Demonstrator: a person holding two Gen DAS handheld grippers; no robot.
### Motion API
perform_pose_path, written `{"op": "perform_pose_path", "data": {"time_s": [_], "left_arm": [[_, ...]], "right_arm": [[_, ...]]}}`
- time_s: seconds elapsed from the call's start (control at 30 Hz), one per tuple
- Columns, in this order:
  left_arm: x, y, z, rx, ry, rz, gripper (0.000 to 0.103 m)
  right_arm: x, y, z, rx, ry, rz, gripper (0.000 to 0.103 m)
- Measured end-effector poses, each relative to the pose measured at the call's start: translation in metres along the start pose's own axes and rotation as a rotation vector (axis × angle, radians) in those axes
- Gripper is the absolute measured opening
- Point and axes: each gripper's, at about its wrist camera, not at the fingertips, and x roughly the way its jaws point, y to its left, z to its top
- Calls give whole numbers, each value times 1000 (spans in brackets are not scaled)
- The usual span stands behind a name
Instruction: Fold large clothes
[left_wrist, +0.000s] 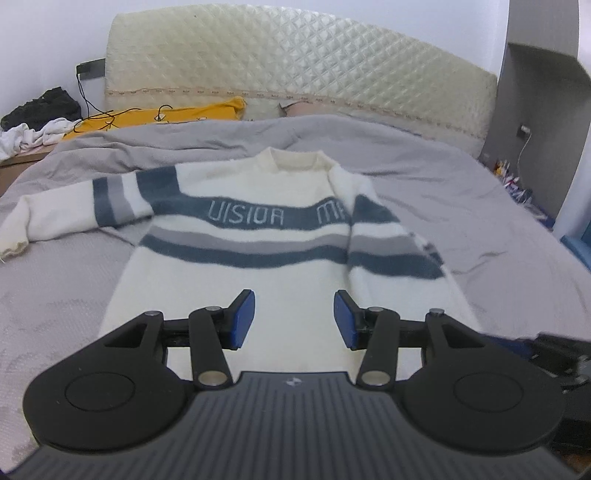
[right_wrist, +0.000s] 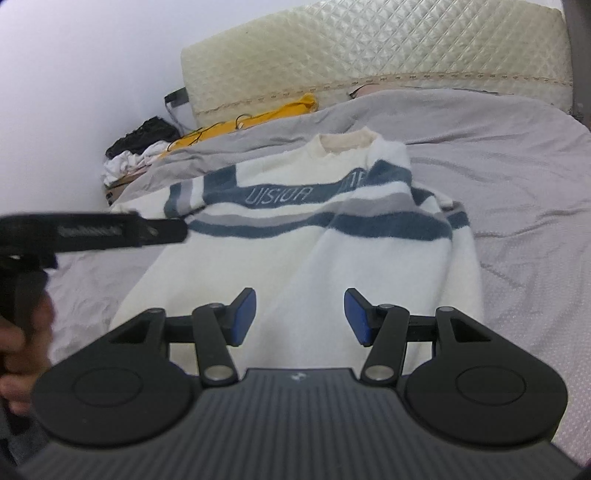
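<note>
A: Sweater (left_wrist: 258, 229)?
B: Flat on the grey bed (left_wrist: 461, 192), collar toward the headboard (left_wrist: 295, 62). 1 sleeve folded over its body, the other stretched toward the bed's left edge.
A: Claws?
B: Left claw (left_wrist: 294, 319) and right claw (right_wrist: 300, 317) both parted, nothing between the pads, above the hem.

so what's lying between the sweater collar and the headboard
Only rumpled grey bedding lies between the sweater collar and the quilted headboard; the left wrist view shows it best.

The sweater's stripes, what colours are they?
Blue and grey stripes on the cream sweater, clearest in the left wrist view.
</note>
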Motion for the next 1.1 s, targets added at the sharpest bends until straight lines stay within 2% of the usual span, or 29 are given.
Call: {"op": "perform_pose_path", "data": {"time_s": [0.03, 0.17, 0.23, 0.43, 0.6, 0.73, 0.8, 0.87, 0.93, 0.97, 1.0, 1.03, 1.1], "left_arm": [[2, 1, -2, -1, -1, 17, 53], [8, 10, -5, -19, -14, 49, 53], [13, 18, -6, -54, -11, 41, 53], [31, 38, -12, -143, 25, 52, 53], [42, 50, -14, -214, 56, 45, 53], [47, 55, -16, -242, 71, 42, 53], [49, 58, -17, -262, 73, 36, 53], [49, 60, -18, -273, 72, 37, 53], [50, 61, -18, -279, 74, 36, 53], [49, 62, -18, -285, 72, 33, 53], [48, 62, -18, -291, 67, 33, 53], [46, 62, -18, -296, 63, 32, 53], [43, 64, -19, -310, 54, 23, 53]], "right_arm": [[1, 0, 0, -4, 3, -4, 66], [3, 0, -1, 3, 21, 10, 72], [5, 1, 0, -1, 20, 10, 86], [24, 5, -3, -6, 82, 35, 85], [38, 17, -15, -79, 156, 40, 85], [52, 27, -31, -179, 222, -39, 85], [57, 32, -37, -220, 239, -51, 85], [59, 31, -40, -233, 251, -62, 79], [55, 24, -37, -196, 238, -75, 60], [51, 16, -33, -151, 224, -84, 42], [49, 10, -28, -107, 215, -84, 28], [43, -1, -22, -39, 197, -74, 20], [29, -15, -13, 38, 150, -97, 18]]}}
